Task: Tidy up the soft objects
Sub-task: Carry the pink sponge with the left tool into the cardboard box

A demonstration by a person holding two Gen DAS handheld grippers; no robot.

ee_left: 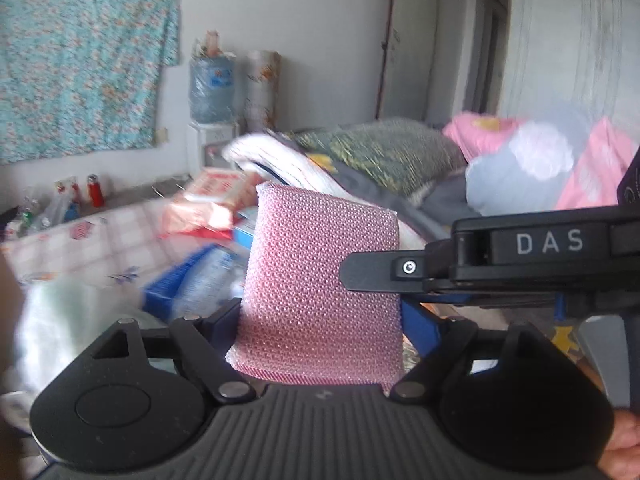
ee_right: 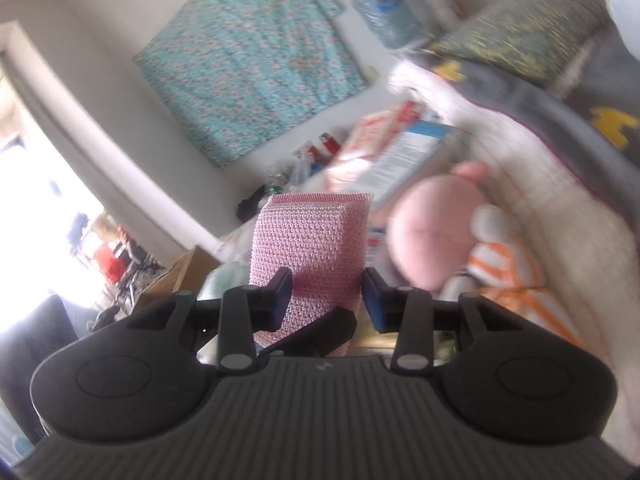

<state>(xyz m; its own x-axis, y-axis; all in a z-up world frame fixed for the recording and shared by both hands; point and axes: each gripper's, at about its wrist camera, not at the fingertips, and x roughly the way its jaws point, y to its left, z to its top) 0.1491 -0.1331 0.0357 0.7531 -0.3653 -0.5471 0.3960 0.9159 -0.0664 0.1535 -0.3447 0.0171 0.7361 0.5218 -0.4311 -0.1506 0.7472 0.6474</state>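
Leftmost, a floral cloth (ee_left: 80, 60) hangs on the wall, with a water jug (ee_left: 211, 88) standing to its right. Below them, blurred packets (ee_left: 208, 200) lie on a checked sheet (ee_left: 100, 240). At the centre of both views the pink sponge (ee_left: 312, 248) stands upright in the air, above the clutter. The left gripper (ee_left: 320, 312) grasps it across its width, jaws wide, with a pad against each side edge. The right gripper (ee_right: 326, 292) comes in from the right and pinches the same sponge, its jaws set narrower; one of its fingers (ee_left: 372, 276) lies flat across the sponge's front face. Further right, folded blankets (ee_left: 380, 152) are piled up. In the right wrist view a pink plush toy (ee_right: 428, 232) lies just right of the sponge.
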